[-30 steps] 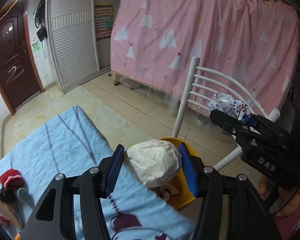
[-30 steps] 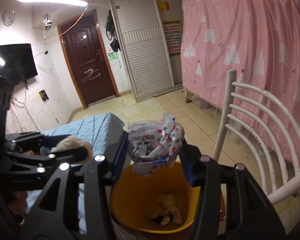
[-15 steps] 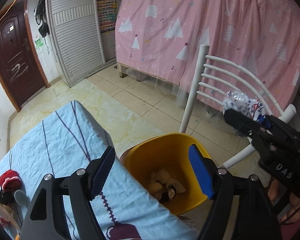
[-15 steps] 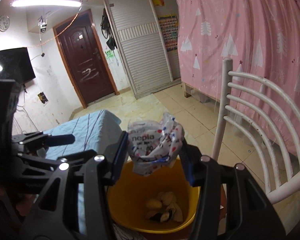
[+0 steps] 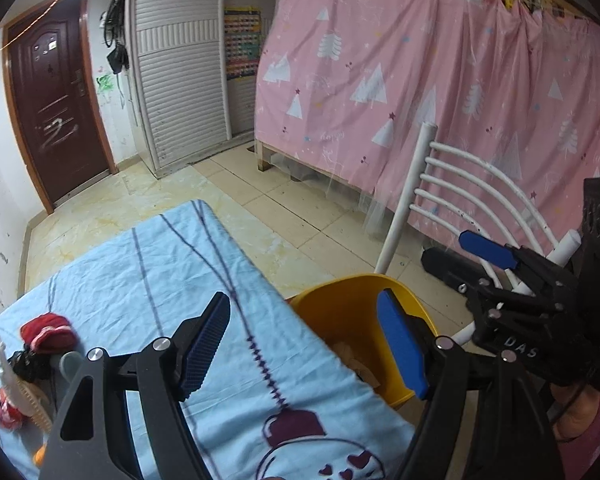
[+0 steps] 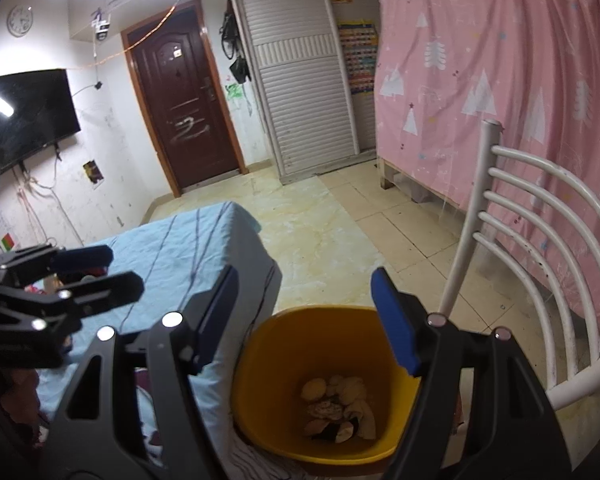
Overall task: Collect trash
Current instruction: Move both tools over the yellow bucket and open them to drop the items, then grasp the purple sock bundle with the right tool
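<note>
A yellow bin (image 6: 260,364) stands on the floor beside the table and holds several crumpled pieces of trash (image 6: 336,408). My right gripper (image 6: 304,320) is open and empty, right above the bin. My left gripper (image 5: 304,344) is open and empty, over the table's edge next to the bin (image 5: 340,312). The right gripper also shows in the left wrist view (image 5: 488,252), and the left gripper in the right wrist view (image 6: 96,268). The bin's inside is mostly hidden in the left wrist view.
A table with a light blue cloth (image 5: 148,280) carries a red object (image 5: 46,330) and other small items at its left end. A white chair (image 6: 532,248) stands right of the bin. A pink curtain (image 5: 420,100) hangs behind.
The left gripper opened and let go of the cream paper ball, then drew back over the table. The right gripper opened and let go of the printed wrapper above the bin.
</note>
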{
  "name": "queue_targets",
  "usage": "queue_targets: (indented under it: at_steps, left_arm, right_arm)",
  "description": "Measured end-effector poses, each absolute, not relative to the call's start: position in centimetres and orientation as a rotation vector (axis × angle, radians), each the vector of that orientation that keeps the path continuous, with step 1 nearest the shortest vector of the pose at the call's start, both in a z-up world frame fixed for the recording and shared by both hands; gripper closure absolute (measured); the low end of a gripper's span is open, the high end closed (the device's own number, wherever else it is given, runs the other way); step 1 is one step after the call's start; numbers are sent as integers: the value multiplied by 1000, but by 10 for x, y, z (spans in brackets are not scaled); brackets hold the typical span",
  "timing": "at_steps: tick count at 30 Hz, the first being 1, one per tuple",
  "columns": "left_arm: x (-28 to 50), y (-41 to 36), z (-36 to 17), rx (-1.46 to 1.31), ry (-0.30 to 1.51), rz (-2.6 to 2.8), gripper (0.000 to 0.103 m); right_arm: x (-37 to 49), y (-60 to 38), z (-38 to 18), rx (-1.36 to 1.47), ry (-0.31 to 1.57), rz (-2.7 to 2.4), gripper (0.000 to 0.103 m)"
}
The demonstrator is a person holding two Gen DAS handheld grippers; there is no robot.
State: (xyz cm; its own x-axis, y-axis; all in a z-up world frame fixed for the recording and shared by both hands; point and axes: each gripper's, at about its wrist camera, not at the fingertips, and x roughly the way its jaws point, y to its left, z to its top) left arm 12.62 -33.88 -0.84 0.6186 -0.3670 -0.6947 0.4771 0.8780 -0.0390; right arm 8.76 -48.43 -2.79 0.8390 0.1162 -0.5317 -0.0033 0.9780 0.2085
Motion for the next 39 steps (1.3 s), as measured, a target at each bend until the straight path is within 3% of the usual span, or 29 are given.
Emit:
queue_targets:
  at_steps: [18, 39]
  left_arm:
    - [101, -236, 24, 64, 676, -376, 35]
    - [90, -100, 16, -19, 678, -164, 35]
  right_arm:
    - [95, -380, -20, 97, 609, 230, 37]
    - [92, -252, -31, -39, 693, 459, 35]
